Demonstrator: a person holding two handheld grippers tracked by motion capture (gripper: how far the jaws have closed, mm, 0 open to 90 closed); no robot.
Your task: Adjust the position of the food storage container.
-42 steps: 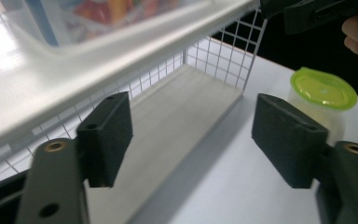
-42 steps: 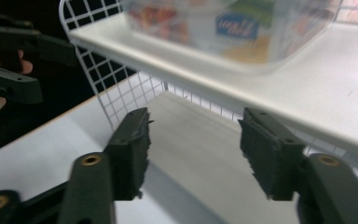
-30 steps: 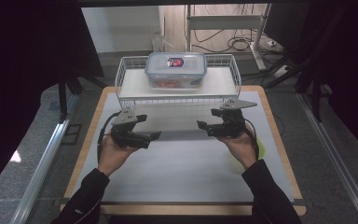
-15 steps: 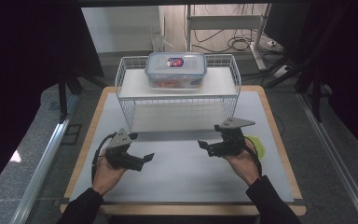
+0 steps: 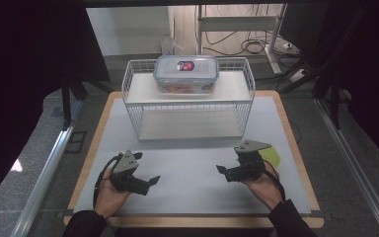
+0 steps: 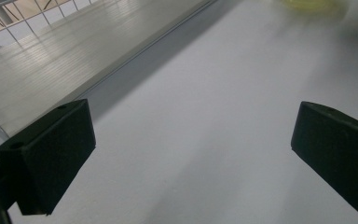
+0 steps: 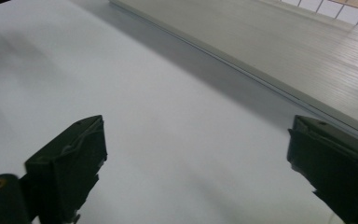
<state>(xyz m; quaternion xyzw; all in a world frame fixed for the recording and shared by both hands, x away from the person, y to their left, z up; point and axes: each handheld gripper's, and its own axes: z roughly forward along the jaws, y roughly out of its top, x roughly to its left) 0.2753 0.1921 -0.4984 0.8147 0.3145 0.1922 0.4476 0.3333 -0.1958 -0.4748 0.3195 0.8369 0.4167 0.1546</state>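
Note:
A clear lidded food box (image 5: 186, 73) with reddish contents and a red-and-blue label sits on the top shelf of a white wire rack (image 5: 189, 101) at the back of the table. My left gripper (image 5: 151, 181) rests low at the front left of the white mat, open, nothing between its jaws. My right gripper (image 5: 221, 171) rests at the front right, open and empty too. In the left gripper view the gripper (image 6: 191, 154) faces bare mat and the rack's lower shelf (image 6: 51, 56). The right gripper (image 7: 200, 163) in its own view faces the same shelf (image 7: 307, 56).
A yellow-green round object (image 5: 271, 157) lies on the mat just right of my right gripper; it shows blurred as the yellow object (image 6: 312, 4) in the left gripper view. The wooden table edge (image 5: 296, 148) frames the mat. Metal rails run along the floor either side.
Both grippers have drawn back from the rack toward the table's front edge and moved apart. They hold nothing.

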